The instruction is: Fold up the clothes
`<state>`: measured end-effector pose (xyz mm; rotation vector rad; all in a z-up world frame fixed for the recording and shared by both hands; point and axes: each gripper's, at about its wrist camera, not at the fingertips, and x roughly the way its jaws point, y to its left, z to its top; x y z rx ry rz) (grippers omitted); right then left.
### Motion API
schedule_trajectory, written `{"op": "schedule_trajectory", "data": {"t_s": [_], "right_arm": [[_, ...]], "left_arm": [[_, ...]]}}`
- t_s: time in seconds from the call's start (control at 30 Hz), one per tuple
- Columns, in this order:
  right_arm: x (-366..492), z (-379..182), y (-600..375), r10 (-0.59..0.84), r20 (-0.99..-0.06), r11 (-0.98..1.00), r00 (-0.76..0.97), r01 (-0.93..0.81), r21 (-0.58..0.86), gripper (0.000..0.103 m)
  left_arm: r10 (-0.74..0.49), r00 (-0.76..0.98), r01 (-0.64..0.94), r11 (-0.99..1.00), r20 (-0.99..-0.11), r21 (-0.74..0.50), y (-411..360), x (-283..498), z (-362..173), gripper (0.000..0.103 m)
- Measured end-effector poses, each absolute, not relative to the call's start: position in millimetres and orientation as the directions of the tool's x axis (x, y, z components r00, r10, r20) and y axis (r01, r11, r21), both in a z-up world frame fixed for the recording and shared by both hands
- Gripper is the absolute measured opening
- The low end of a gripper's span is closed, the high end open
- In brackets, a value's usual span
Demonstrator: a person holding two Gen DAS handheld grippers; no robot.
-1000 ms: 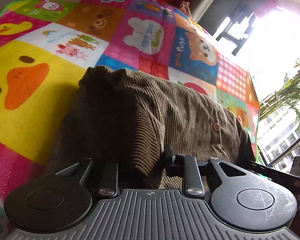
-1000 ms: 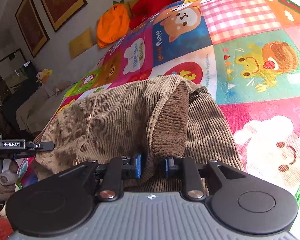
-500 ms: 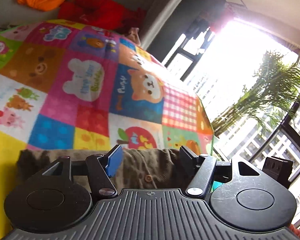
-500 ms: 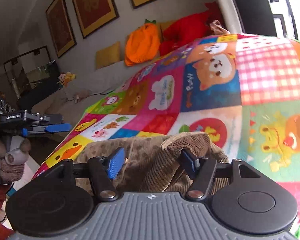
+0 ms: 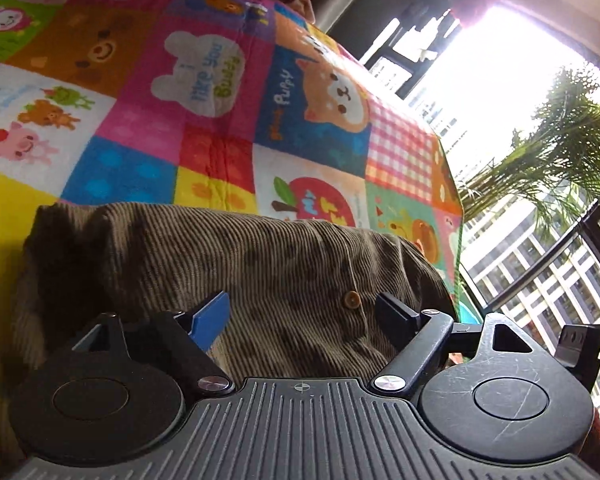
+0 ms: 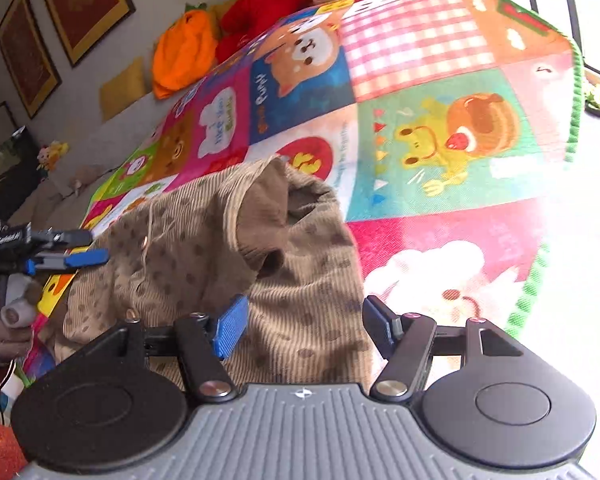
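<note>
— Left wrist view first: where does the garment sit against the tool?
— The brown corduroy garment (image 5: 284, 276) fills the middle and lower left of the frame, lying on the patchwork play mat (image 5: 204, 92). The left gripper (image 5: 306, 316) hangs over its near edge. Its jaws have just been opening and stand wide, and the cloth lies beyond and below the gap, clear of both pads. A tan button (image 5: 351, 301) shows just inside the right-hand finger.
— Anything held?
— No, the pads press on nothing.
— Right wrist view, then?
— The same garment (image 6: 300, 280), spotted and ribbed, runs from centre to lower left, with a folded cuff (image 6: 256, 220) heaped above the tool. The right gripper (image 6: 304, 322) has also just been opening; its jaws are parted fairly wide over the near hem, gripping nothing.
— And the other tool?
— The left gripper (image 6: 70, 248) pokes in at the left edge, beside the garment's far side.
</note>
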<state>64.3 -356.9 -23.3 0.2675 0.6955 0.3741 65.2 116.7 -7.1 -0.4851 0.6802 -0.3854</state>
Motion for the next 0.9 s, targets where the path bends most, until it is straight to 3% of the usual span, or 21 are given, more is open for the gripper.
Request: {"op": "schedule_trajectory", "data": {"t_s": [0.2,0.37,0.4,0.43,0.47,0.5,0.53,0.67,0.8,0.9], "right_arm": [[83.9,-21.4,-343.6,0.475,-0.500,0.868,0.724,-0.293,0.400,0.065],[99.3,-33.2,-308.6,0.490,-0.486,0.866,0.723,-0.341,0.366,0.065],[100.6,-34.9,-302.5,0.489,-0.487,0.868,0.724,-0.348,0.354,0.065],[101.8,-36.3,-296.9,0.486,-0.488,0.870,0.725,-0.353,0.343,0.064],[102.5,-36.3,-293.2,0.489,-0.489,0.870,0.723,-0.359,0.339,0.053],[103.1,-35.8,-290.3,0.492,-0.489,0.868,0.720,-0.364,0.338,0.033],[102.5,-33.0,-288.4,0.493,-0.484,0.868,0.723,-0.367,0.336,0.028],[89.1,-11.0,-291.7,0.518,-0.420,0.850,0.745,-0.396,0.347,0.014],[78.2,-1.1,-298.6,0.569,-0.399,0.812,0.719,-0.415,0.409,0.013],[77.4,-16.4,-300.7,0.544,-0.465,0.833,0.698,-0.383,0.400,0.013]], "left_arm": [[-0.397,0.737,0.110,0.869,-0.548,-0.482,136.6,25.8,-10.4,0.094],[-0.389,0.695,0.059,0.869,-0.604,-0.492,136.5,17.2,-35.7,0.088],[-0.389,0.694,0.060,0.870,-0.606,-0.490,133.5,18.2,-38.5,0.085],[-0.385,0.696,0.068,0.876,-0.606,-0.478,129.6,20.1,-38.5,0.074],[-0.381,0.697,0.078,0.882,-0.607,-0.464,125.4,22.2,-37.6,0.060],[-0.377,0.697,0.082,0.887,-0.610,-0.455,122.8,24.6,-36.0,0.033],[-0.371,0.702,0.083,0.891,-0.608,-0.447,121.8,27.3,-32.7,0.020],[-0.356,0.757,0.121,0.901,-0.548,-0.417,126.4,22.6,-2.7,0.016],[-0.314,0.798,0.117,0.918,-0.515,-0.378,134.1,9.0,17.2,0.016],[-0.317,0.770,0.104,0.919,-0.554,-0.381,134.6,2.7,7.4,0.016]]}}
